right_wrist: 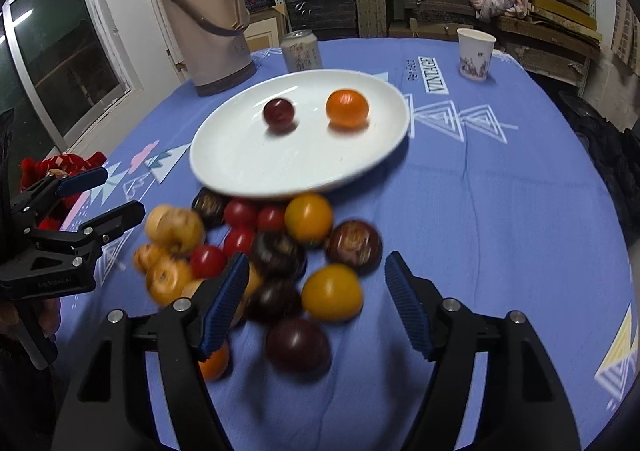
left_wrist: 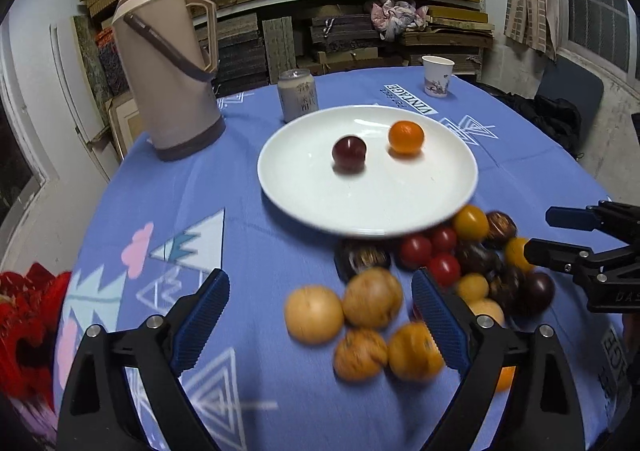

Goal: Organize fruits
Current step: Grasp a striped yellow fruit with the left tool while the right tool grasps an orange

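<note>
A white plate [left_wrist: 304, 195] [right_wrist: 240, 167] on the blue tablecloth holds a dark plum [left_wrist: 349, 153] [right_wrist: 279, 113] and an orange [left_wrist: 406, 137] [right_wrist: 347, 108]. In front of it lies a pile of several fruits: tan ones [left_wrist: 314, 314] [right_wrist: 176, 229], red tomatoes [left_wrist: 444, 269] [right_wrist: 240, 213], yellow ones [right_wrist: 332, 293] and dark plums [right_wrist: 298, 345]. My left gripper [left_wrist: 320, 315] is open above the tan fruits, holding nothing. My right gripper [right_wrist: 316, 299] is open above the yellow and dark fruits, holding nothing. Each gripper shows in the other view, the right [left_wrist: 540, 233] and the left [right_wrist: 116, 193].
A beige thermos [left_wrist: 168, 63] [right_wrist: 208, 23], a drink can [left_wrist: 298, 95] [right_wrist: 302, 51] and a paper cup [left_wrist: 437, 75] [right_wrist: 475, 54] stand behind the plate. A red object [left_wrist: 28, 315] [right_wrist: 60, 167] lies at the table's left edge. Shelves of stacked boards stand behind.
</note>
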### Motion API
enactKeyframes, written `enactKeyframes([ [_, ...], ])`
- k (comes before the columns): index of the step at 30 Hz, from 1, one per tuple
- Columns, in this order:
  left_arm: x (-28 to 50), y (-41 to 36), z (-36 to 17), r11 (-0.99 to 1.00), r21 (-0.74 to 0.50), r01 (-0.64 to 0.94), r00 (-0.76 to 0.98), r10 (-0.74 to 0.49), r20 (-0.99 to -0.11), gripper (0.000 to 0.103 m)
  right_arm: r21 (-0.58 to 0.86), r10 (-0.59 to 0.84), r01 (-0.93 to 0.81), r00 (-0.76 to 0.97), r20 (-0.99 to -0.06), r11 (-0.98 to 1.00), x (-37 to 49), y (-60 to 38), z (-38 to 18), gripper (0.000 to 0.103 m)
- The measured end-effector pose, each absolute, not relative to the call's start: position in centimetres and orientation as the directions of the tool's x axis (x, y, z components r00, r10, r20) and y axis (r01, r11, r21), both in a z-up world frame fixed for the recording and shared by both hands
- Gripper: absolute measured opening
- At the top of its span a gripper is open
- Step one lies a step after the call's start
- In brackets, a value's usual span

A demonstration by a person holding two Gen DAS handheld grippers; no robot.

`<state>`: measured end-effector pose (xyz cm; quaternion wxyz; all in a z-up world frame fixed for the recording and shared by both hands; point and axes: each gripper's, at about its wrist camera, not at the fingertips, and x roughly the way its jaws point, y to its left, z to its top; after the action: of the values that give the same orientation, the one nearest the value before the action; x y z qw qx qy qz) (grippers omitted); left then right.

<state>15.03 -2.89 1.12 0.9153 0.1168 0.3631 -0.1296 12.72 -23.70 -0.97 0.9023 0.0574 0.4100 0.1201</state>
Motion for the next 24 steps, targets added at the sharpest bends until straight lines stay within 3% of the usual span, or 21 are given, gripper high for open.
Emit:
enactKeyframes([
  [10, 13.1, -1.2, -1.4, 0.949, 0.047, 0.312, 0.671, -0.185, -0.718, 0.093, 0.219, 0.281, -0.176, 0.611, -0.740, 0.960, 8.8, -23.2, -3.2, 0.069],
  [21, 12.6, -0.6, -1.7, 0.929, 0.034, 0.368, 0.687, -0.247, -0.684, 0.094, 0.176, 0.355, -0.344, 0.575, -0.737, 0.922, 5.9, -17.7, -3.6, 0.069],
  [24, 12.5, -0.4, -1.8, 0.931, 0.036, 0.364, 0.687, -0.242, -0.685, 0.096, 0.162, 0.350, -0.360, 0.551, -0.758, 0.919, 6.5, -16.4, -4.3, 0.065],
])
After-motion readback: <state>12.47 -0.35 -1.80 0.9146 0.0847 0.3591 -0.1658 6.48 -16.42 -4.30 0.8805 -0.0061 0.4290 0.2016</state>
